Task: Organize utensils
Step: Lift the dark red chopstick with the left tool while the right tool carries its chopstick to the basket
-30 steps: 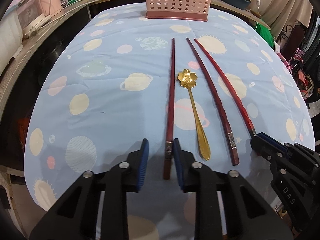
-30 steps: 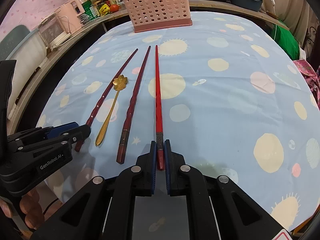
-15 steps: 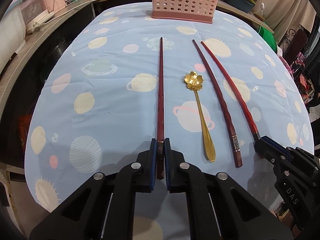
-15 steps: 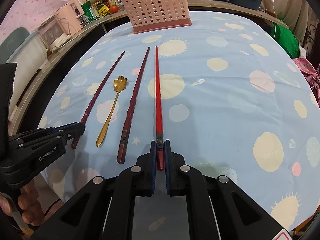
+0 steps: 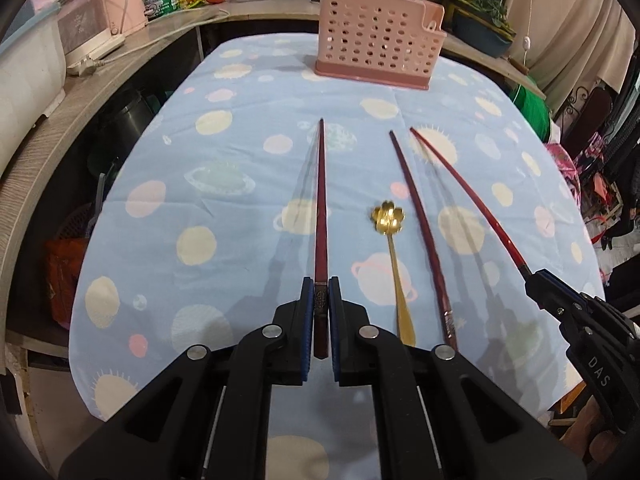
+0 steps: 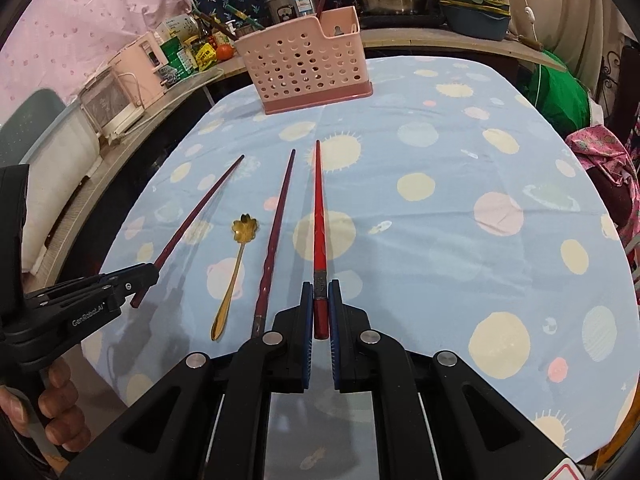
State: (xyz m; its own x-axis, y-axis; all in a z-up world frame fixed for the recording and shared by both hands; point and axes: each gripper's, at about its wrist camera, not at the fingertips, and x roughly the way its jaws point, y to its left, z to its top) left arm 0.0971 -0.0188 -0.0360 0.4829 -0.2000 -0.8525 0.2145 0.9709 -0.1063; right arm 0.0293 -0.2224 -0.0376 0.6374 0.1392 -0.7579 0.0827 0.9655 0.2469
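- The left gripper clamped the dark red chopstick by its near end.
- The right gripper clamped the bright red chopstick likewise.
- Between them, on the tablecloth, lay a gold spoon and a third chopstick.
- The pink basket stood far beyond.

A spoon lies between chopsticks, basket behind them.

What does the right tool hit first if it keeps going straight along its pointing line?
Probably the blue tablecloth: the right tool, shut on the bright red chopstick, aims down at bare cloth short of the pink basket. The chopstick's tip would likely land first; depth is unclear.
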